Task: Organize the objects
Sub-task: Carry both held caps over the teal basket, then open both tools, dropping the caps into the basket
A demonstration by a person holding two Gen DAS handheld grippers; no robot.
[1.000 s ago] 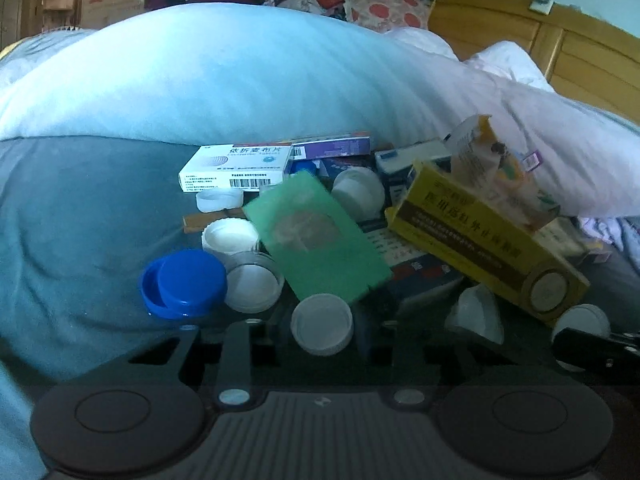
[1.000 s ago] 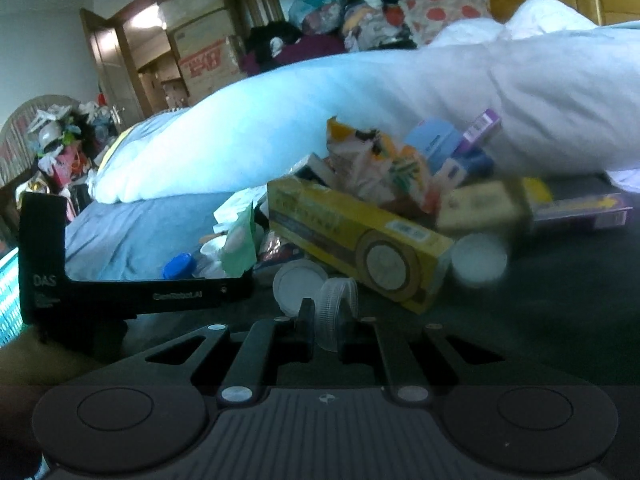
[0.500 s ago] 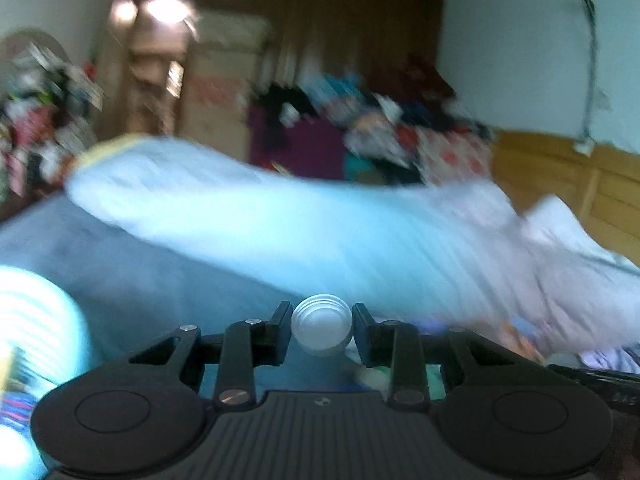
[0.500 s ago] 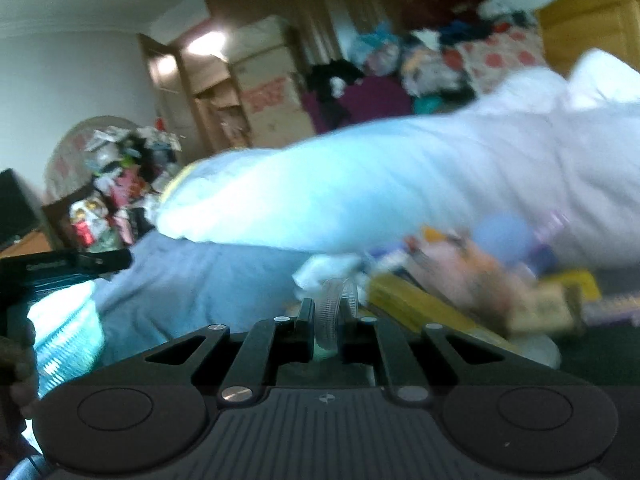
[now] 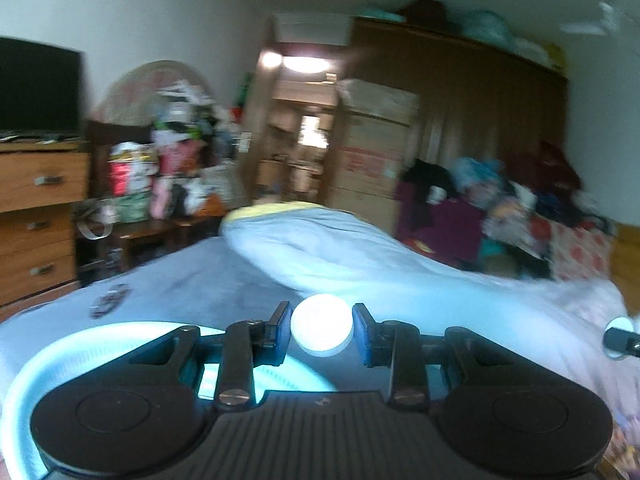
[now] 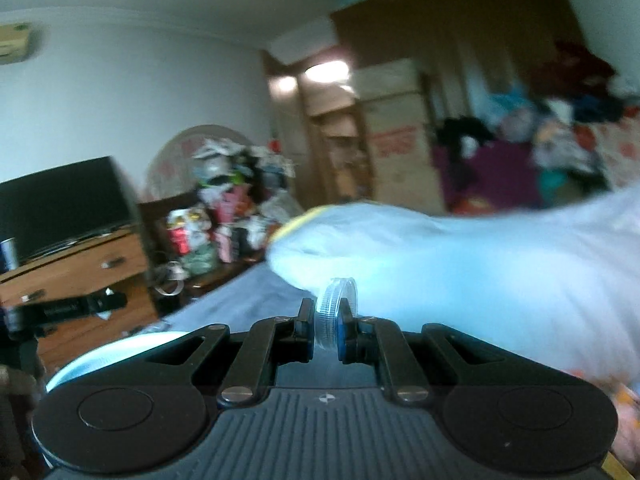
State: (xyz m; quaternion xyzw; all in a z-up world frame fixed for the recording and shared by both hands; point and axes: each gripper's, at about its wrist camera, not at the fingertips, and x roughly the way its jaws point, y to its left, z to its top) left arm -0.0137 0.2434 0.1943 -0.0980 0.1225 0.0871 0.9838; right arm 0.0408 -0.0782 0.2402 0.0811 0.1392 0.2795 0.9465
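Observation:
My left gripper (image 5: 321,334) is shut on a round white cap (image 5: 322,331), held flat between the jaws above a light cyan basket (image 5: 52,360) on the bed. My right gripper (image 6: 325,330) is shut on a clear ribbed lid (image 6: 334,312), held on edge between the jaws. The basket's rim (image 6: 120,350) shows low at the left in the right wrist view. The left gripper body (image 6: 72,308) appears at the left edge there. The pile of medicine boxes is out of sight.
A rolled pale blue duvet (image 5: 360,256) lies across the grey-blue bed sheet (image 5: 192,280). A wooden dresser (image 5: 36,220) with a dark TV (image 5: 38,88) stands left. Cardboard boxes (image 5: 372,148) and heaped clothes (image 5: 520,200) stand behind.
Both grippers lifted away from the pile of boxes and swung left towards the basket, each carrying its lid. The left gripper closed on the white cap within the last second.

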